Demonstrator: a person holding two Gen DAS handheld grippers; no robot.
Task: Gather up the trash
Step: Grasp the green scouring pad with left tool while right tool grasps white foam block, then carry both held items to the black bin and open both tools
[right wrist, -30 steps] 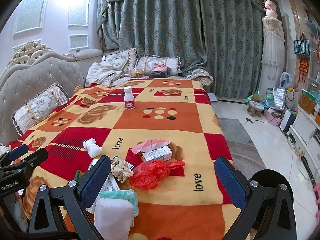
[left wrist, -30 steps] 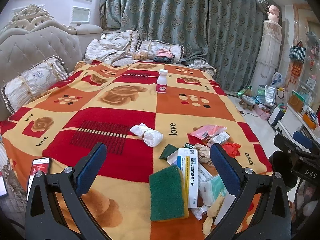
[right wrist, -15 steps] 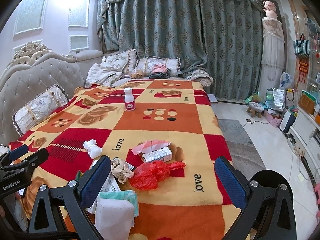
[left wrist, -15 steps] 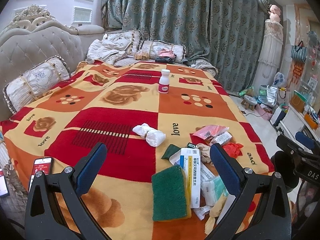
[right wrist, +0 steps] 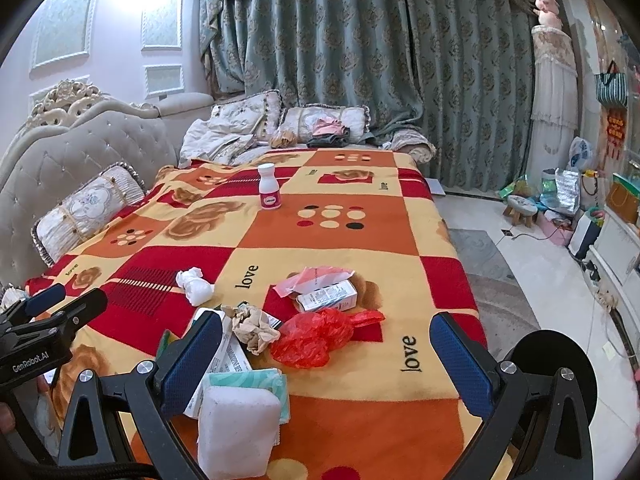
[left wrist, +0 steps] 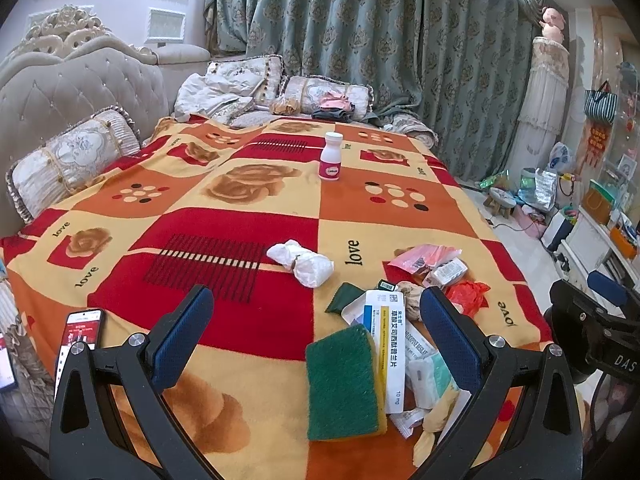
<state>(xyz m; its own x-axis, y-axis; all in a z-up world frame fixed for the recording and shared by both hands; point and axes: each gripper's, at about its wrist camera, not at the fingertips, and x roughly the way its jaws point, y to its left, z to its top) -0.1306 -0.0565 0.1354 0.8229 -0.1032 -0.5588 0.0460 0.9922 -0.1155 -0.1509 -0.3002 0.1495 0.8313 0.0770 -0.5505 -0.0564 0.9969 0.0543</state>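
trash: one red bag (right wrist: 320,338); two sponges (left wrist: 343,382)

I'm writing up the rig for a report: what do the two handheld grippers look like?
Both match. The left gripper and right gripper have black angular frames with triangular cut-outs, silver bolts and two long fingers faced with blue textured pads. White lettering on the bodies reads "GenRobot.AI" on the left and "DAS" on the right.
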